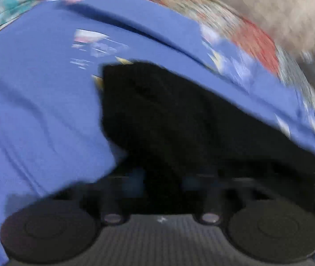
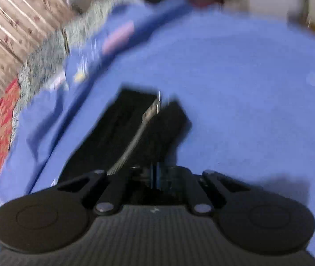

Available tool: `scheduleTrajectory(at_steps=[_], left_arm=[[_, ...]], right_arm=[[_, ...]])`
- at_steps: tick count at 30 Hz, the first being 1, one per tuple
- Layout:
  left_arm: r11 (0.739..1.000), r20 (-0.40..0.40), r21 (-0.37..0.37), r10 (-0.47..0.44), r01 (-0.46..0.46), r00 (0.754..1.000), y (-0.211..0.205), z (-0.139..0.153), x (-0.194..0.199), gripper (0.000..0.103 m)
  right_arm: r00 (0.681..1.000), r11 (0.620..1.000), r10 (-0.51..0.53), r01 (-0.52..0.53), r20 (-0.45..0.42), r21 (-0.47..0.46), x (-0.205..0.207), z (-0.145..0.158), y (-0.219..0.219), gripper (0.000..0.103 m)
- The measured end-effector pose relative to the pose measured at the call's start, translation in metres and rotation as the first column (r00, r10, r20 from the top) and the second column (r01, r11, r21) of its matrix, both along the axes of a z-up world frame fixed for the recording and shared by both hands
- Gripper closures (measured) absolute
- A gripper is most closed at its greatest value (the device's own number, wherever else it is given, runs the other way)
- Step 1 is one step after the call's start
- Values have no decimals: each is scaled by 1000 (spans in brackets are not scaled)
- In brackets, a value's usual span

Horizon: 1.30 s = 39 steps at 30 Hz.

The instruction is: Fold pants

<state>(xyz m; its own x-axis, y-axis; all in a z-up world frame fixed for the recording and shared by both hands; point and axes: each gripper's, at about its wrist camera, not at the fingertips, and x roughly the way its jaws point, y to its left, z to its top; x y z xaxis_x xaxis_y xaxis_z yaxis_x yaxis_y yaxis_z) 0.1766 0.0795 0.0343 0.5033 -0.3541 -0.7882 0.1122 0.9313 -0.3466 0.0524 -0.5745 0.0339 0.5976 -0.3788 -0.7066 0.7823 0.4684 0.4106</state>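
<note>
Black cloth filled the space at your left gripper (image 1: 164, 177); its fingers were drawn together, apparently pinching the pants (image 1: 179, 122), though blur hid the contact. Your right gripper (image 2: 157, 175) was likewise closed at the dark garment on the blue sheet (image 2: 235, 77). You seemed to be starting a fold; next, lift both edges evenly. Only the right view showed a ribbed grey strip (image 2: 139, 133); only the left showed the pants' broad spread.
</note>
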Motion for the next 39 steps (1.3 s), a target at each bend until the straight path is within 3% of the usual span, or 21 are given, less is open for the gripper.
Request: scheduleTrajectory(at_steps=[3,5,7,8,9,11,13,15,16,18,20,24,29,35,37,38,39], left_arm=[[993,-24,116,-13,15,1000,-3,-2,-6,95],[989,-44,144,-16,22,999,1,-3,-10,92],[991,-24,135,-21,24,999,9,10,-11,80],[991,4,130,-20,19,1000,13,18,-12,71],[991,51,131,-15,8,999,18,28,-10,58],[987,162,155,14,-40,987,28,51,-4,44],[975,242,207,29,-81,970,31,66,13,38],[957,281,276,7,-87,960,24,71,37,34],[949,292,304,-12,-81,956,20,70,52,28],[945,290,322,-40,-59,956,9,66,77,21],[940,278,339,-71,-28,958,-3,56,97,10],[900,257,435,-130,6,958,-27,29,119,7],[870,245,487,-220,77,944,-44,6,124,6],[825,205,542,-317,163,926,-69,-7,126,8],[821,198,542,-332,179,922,-71,-7,127,8],[821,198,539,-340,188,919,-71,-5,127,8],[821,193,534,-353,204,915,-70,-4,128,8]], right_arm=[[991,993,-115,115,-63,-4,-24,-9,-16,98],[991,994,-103,106,-89,28,-30,-23,-19,98],[993,999,-53,52,-105,-17,-28,-16,-12,85],[993,998,-53,50,-105,-27,-30,-8,-11,71],[993,997,-71,68,-92,-37,-34,-2,-13,65],[990,991,-129,126,-53,-54,-43,14,-17,65],[991,990,-131,131,-8,-51,-43,26,-21,65],[996,995,-87,88,8,-48,-31,38,-24,64],[998,997,-59,59,6,-48,-21,42,-25,63],[1000,999,-14,14,-4,-45,4,46,-22,55],[1000,999,17,-18,-20,-30,22,43,-25,53],[997,1000,-30,30,-72,3,46,28,-38,51],[987,993,-99,107,-130,52,69,13,-54,49],[962,991,-124,131,-244,12,96,-3,-56,46],[956,989,-146,146,-253,-18,96,-3,-51,55],[951,987,-158,153,-267,-40,97,-3,-50,70],[946,987,-162,150,-282,-62,97,-4,-48,78]])
